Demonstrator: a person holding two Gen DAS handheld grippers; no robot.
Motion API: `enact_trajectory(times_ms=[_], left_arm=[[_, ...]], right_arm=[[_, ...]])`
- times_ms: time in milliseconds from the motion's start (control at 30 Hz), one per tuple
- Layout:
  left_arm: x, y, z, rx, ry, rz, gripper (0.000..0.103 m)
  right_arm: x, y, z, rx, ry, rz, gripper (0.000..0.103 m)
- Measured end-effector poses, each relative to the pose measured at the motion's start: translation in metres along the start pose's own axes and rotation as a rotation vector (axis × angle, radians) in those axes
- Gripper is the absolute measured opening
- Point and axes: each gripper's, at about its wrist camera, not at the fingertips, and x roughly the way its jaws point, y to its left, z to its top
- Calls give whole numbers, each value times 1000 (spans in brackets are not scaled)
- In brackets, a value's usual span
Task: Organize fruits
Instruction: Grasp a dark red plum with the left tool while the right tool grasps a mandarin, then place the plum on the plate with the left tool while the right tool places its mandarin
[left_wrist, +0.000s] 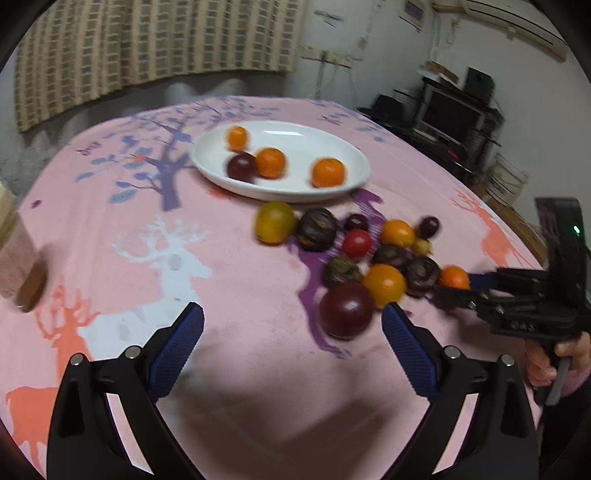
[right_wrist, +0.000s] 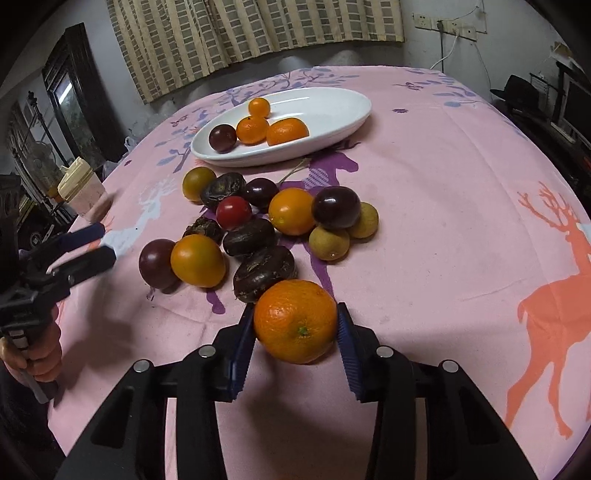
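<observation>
right gripper (right_wrist: 295, 332) pinching a round orange mandarin (right_wrist: 295, 320) at the near edge of the loose fruit pile (right_wrist: 258, 221) | left gripper (left_wrist: 291, 325) spread wide, holding nothing, beside a dark purple plum (left_wrist: 345, 309) | white oval plate (right_wrist: 332, 107) far, holding four fruits | pink deer-print tablecloth (right_wrist: 443, 221)

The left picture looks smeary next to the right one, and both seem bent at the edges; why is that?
Left wrist view: motion blur smears the plate and the loose fruit, so that camera is likely moving. Right wrist view: sharp, the orange crisp in the right tool. Both: fisheye lenses bow the table edge and darken the corners.
</observation>
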Motion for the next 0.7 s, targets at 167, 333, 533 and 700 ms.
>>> enact_trajectory(times_ms=[167,333,533,700], left_arm=[[12,-22,-5,105,36,-31,63],[25,-24,-1,101,62,-40,56],[39,-25,0,105,93,-33,55],[44,-25,1,100,103,-43,49]], right_arm=[[-4,-16,-1,101,-32,114,43],[-5,-20,0,123,-39,142,43],[-5,-24,-1,143,-41,163,43],[-6,-24,-1,144,-42,166,43]])
